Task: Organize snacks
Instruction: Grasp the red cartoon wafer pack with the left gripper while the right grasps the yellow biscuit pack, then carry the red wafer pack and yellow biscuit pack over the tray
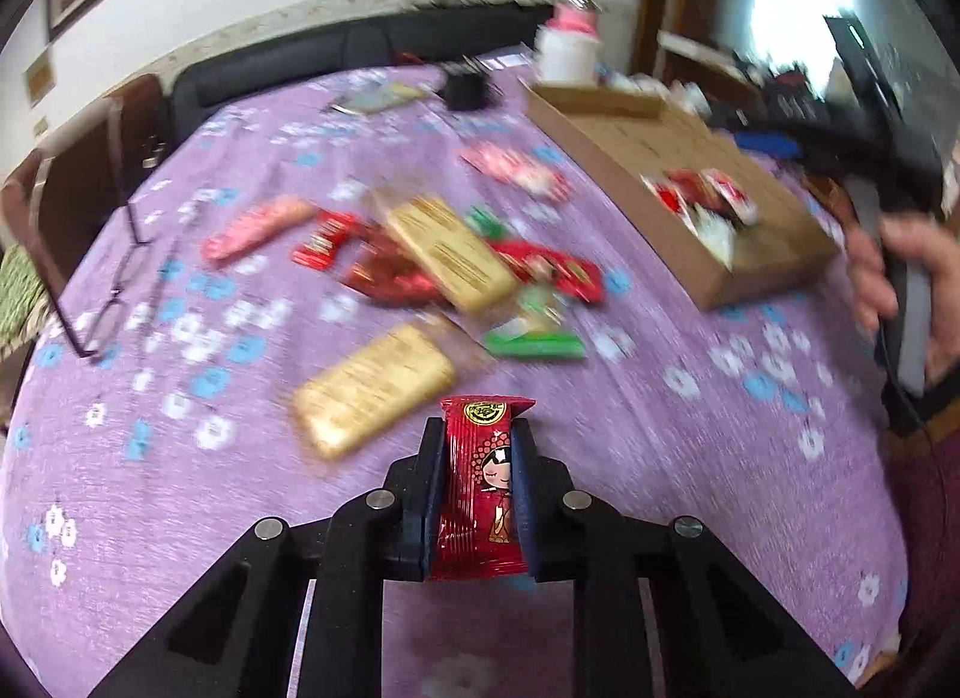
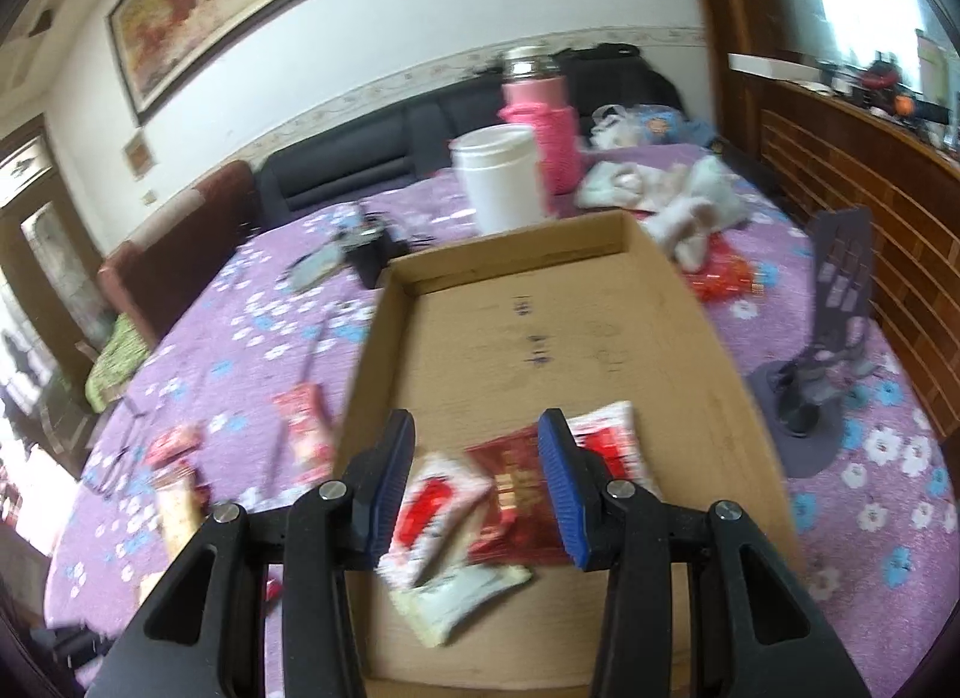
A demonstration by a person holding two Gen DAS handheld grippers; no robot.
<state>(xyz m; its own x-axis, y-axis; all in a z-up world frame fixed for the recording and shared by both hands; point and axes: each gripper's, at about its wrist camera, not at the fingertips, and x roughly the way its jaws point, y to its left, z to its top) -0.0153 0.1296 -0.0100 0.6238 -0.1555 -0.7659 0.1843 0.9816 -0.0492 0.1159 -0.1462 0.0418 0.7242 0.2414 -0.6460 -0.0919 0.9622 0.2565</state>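
One red snack packet [image 1: 480, 482] is held upright between the closed fingers of the left gripper [image 1: 479, 458], above the purple flowered tablecloth [image 1: 690, 458]; its wrapper is glossy red, printed with a cartoon girl and a round gold-and-green emblem near the crimped upper edge, and is seen sharp while the rest of the view is blurred. Nothing is gripped by the right gripper [image 2: 477, 464], whose blue-padded jaws are spread wide over the near end of the shallow cardboard box [image 2: 678, 290]. Several packets [image 2: 480, 494], red and white, are already lodged in that near end of the box, overlapping one another; an exact count is prevented by blur, and the greater part of the box floor is bare. Left to be sorted, as judged from the left wrist view, is a loose scatter on the cloth: two tan biscuit packs [image 1: 372, 386], green packets [image 1: 534, 338], further red packets [image 1: 396, 272] and a pink one [image 1: 258, 227]. The task is therefore judged to be in an early stage, with the held packet presumably bound for the box. Also noted: spectacles [image 1: 114, 278] on the cloth, and a white jar [image 2: 498, 182] and a pink flask [image 2: 543, 128] beyond the far end of the box.
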